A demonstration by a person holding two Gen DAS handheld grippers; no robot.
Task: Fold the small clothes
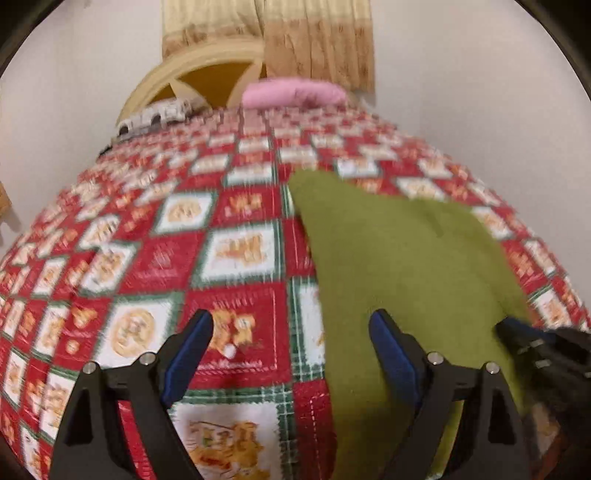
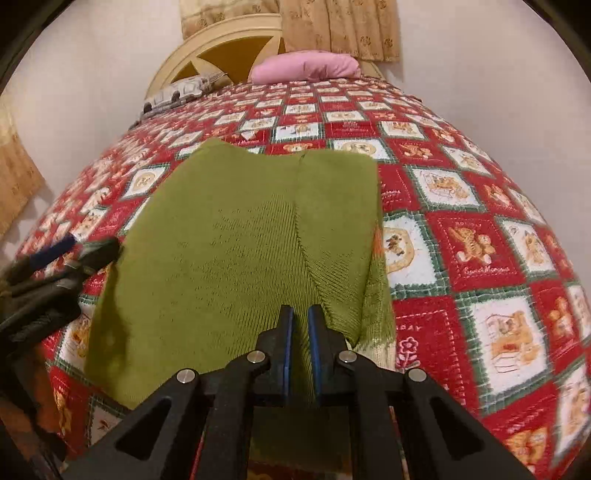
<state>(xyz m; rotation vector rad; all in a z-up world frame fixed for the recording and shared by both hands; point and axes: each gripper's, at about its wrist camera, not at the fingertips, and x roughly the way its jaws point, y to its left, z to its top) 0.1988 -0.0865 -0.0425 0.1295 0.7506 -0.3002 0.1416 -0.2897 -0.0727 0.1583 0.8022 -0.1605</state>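
A small olive-green knitted garment (image 2: pixel 229 236) lies spread on the red patterned bedspread (image 2: pixel 461 240). My right gripper (image 2: pixel 301 314) is shut on the garment's near edge, with green cloth pinched between the blue pads. My left gripper (image 1: pixel 291 325) is open and empty above the bedspread, just left of the garment (image 1: pixel 399 258); its right finger overlaps the garment's left edge. The right gripper shows at the right edge of the left wrist view (image 1: pixel 535 343). The left gripper shows blurred at the left of the right wrist view (image 2: pixel 70 254).
A pink pillow (image 2: pixel 306 66) and a grey-white toy car (image 2: pixel 177 92) lie at the bed's far end by a cream headboard (image 2: pixel 221 44). Beige curtains (image 2: pixel 340 26) hang behind. White walls flank the bed.
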